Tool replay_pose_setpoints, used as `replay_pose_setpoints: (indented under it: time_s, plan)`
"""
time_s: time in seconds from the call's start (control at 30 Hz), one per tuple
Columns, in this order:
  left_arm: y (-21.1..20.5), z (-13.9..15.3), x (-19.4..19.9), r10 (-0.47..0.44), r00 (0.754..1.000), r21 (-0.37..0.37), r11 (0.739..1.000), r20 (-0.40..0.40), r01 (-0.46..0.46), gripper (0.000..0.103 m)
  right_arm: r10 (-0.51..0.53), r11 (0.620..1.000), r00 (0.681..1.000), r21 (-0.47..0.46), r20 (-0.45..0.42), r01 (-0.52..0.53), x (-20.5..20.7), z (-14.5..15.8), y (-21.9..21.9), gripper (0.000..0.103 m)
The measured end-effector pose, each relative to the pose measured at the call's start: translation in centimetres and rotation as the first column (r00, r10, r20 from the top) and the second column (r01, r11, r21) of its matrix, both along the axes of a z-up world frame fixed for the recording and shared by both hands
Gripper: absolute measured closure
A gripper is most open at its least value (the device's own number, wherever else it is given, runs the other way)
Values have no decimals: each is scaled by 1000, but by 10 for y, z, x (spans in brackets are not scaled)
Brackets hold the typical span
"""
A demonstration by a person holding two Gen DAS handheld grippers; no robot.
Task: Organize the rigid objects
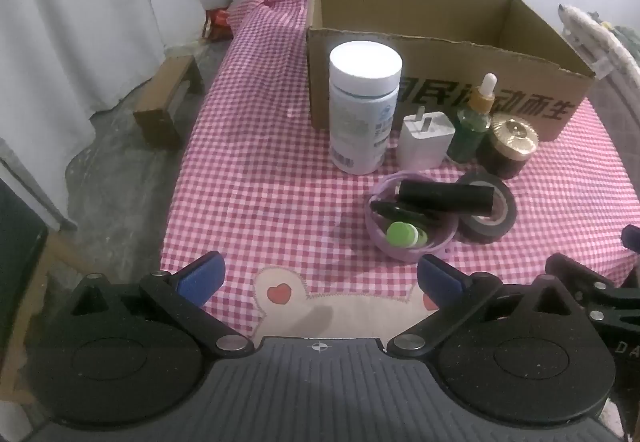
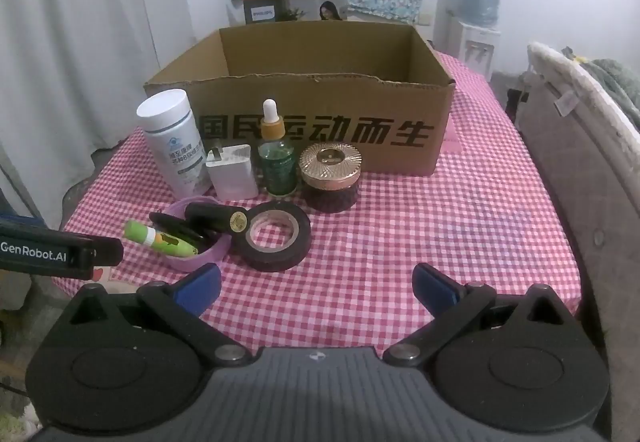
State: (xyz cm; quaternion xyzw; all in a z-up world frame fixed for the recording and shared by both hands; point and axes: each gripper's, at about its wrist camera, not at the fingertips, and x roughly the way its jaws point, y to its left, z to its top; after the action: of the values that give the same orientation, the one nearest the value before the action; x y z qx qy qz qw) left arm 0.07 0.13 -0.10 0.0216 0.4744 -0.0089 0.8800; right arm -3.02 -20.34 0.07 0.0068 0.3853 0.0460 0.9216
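Observation:
An open cardboard box [image 1: 440, 81] [image 2: 320, 129] stands at the back of the checked table. In front of it stand a white bottle [image 1: 364, 109] [image 2: 174, 145], a white charger [image 1: 426, 141] [image 2: 232, 173], a green dropper bottle [image 1: 474, 121] [image 2: 276, 157] and a gold-lidded jar [image 1: 510, 145] [image 2: 331, 177]. A purple bowl [image 1: 408, 226] [image 2: 196, 238] holds a black tube, a pen and a green glue stick. A black tape roll [image 1: 486, 213] [image 2: 276, 238] lies beside it. My left gripper [image 1: 320, 278] and right gripper [image 2: 316, 286] are open, empty, near the front edge.
A wooden stool [image 1: 168, 97] stands on the floor left of the table. A padded chair back [image 2: 580, 145] stands at the right. White curtains hang at the left. A water dispenser [image 2: 476, 13] and printed boxes stand behind the table.

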Motion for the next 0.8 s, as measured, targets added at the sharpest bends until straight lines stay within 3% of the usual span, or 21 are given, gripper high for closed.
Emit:
replay_pose_setpoints:
  time_s: [0.8]
  plan:
    - [2,0,0,-1,1000,10,1000,1,1,0,5,1000,1000,7,-6,-5,3,0,2,0]
